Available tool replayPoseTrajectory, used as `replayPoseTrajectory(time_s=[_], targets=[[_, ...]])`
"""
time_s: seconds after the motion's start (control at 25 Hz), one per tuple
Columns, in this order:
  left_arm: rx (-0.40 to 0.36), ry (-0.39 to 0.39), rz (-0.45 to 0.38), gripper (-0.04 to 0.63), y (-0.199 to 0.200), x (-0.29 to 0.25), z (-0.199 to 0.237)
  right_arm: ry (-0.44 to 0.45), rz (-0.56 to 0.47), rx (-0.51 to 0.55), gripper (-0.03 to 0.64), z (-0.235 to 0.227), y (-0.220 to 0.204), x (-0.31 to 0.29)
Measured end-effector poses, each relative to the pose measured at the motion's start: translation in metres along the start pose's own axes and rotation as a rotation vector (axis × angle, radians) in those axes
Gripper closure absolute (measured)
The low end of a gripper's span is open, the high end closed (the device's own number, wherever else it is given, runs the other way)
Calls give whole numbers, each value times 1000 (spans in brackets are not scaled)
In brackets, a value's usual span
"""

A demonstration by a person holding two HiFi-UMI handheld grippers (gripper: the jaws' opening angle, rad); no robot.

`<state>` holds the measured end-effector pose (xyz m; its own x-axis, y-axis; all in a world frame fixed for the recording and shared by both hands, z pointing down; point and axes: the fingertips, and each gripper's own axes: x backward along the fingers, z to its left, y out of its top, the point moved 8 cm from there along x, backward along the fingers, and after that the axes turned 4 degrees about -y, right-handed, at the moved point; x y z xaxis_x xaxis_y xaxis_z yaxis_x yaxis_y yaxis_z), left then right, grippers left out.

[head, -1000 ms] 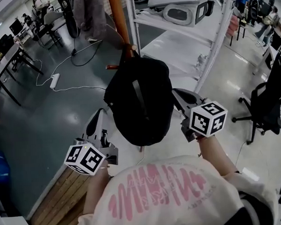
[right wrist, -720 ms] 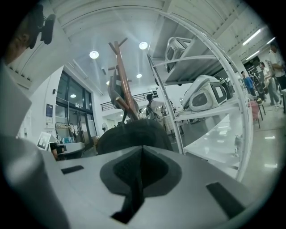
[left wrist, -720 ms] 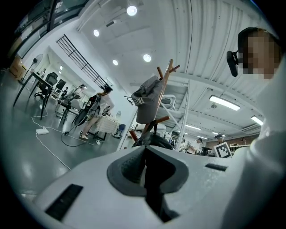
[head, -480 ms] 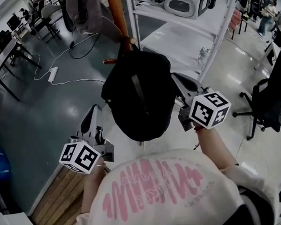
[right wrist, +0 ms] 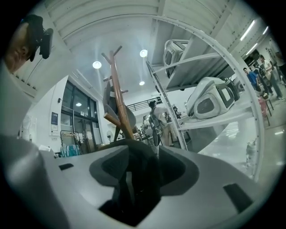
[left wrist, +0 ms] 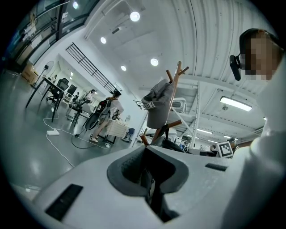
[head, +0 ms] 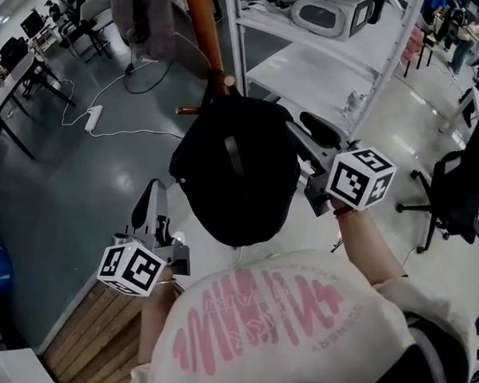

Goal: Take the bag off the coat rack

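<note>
A black bag point(head: 234, 167) hangs by its strap from a peg of the wooden coat rack point(head: 203, 28), directly in front of me. My right gripper point(head: 304, 134) is against the bag's right side. Its jaws have just been opening and stand apart, with black bag fabric point(right wrist: 134, 174) showing between them in the right gripper view. My left gripper point(head: 148, 206) hangs low and left of the bag, shut and holding nothing, apart from the bag. In the left gripper view the left gripper point(left wrist: 145, 148) points level at the rack point(left wrist: 172, 85) and its grey garment point(left wrist: 158, 105).
White metal shelving point(head: 392, 50) holding white machines stands right behind the rack. A grey garment point(head: 143, 24) hangs higher on the rack. A power strip point(head: 93, 116) with a cable lies on the floor to the left. An office chair point(head: 463, 183) stands right, wooden planks point(head: 95, 338) lower left.
The right gripper has moved up and forward along the bag's right side, and its jaws have spread apart. The left gripper has barely shifted.
</note>
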<state>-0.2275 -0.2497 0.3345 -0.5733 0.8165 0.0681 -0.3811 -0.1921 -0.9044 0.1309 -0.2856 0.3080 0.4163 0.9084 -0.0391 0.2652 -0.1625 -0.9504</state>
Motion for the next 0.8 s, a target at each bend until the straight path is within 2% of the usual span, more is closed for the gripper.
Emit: replayPoseTrajectory(time_s=[0.16, 0.32, 0.52, 0.64, 0.8], targets=[[8, 27, -7, 592, -1, -10, -2, 68, 24, -12, 340, -9, 2, -13], [13, 76, -15, 592, -3, -15, 0, 132, 7, -9, 312, -13, 4, -24], [6, 119, -22, 592, -3, -16, 2, 226, 95, 5, 231, -9, -2, -43], [1, 134, -23, 592, -4, -15, 1, 269, 139, 31, 213, -6, -7, -54], [-3, 152, -22, 592, -5, -15, 2, 263, 163, 38, 215, -9, -13, -64]])
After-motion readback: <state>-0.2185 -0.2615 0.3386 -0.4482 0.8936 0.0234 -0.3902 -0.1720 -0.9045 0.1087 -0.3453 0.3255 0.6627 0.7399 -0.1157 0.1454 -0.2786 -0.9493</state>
